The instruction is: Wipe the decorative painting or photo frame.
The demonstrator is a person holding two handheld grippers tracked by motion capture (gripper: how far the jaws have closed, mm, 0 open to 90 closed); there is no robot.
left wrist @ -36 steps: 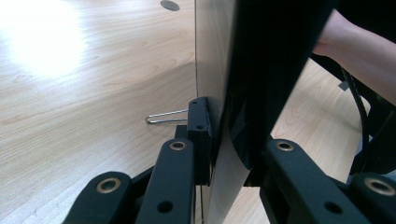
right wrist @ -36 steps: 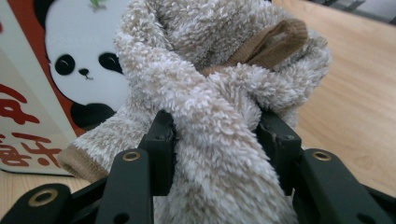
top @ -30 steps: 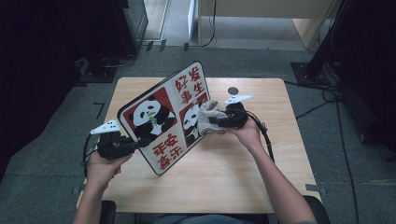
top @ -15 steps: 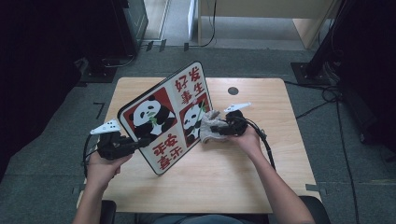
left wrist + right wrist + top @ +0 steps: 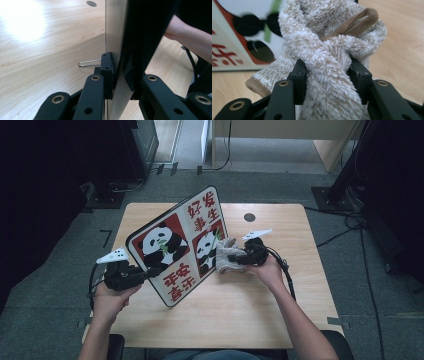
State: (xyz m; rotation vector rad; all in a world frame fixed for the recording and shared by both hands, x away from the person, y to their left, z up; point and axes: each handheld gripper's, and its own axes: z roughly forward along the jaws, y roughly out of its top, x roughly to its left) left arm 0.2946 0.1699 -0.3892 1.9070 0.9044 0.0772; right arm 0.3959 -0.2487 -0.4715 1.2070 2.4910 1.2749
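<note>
A: Okay, left gripper (image 5: 145, 274)?
B: Clamped on the panda board's (image 5: 177, 245) lower edge, board tilted up above the table (image 5: 280, 310).
A: Right gripper (image 5: 239, 259)?
B: Jaws just squeezed tighter on the fluffy beige cloth (image 5: 329, 50), cloth touching the board's printed face.

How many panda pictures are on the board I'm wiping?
2. One panda is on the red panel at the board's upper left; the other is right of it, beside the cloth.

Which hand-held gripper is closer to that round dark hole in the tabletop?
The right. The right hand-held gripper, clamped on a fluffy cloth, sits just below the hole. The left hand-held gripper grips the panda board at its lower left edge, much farther away.
</note>
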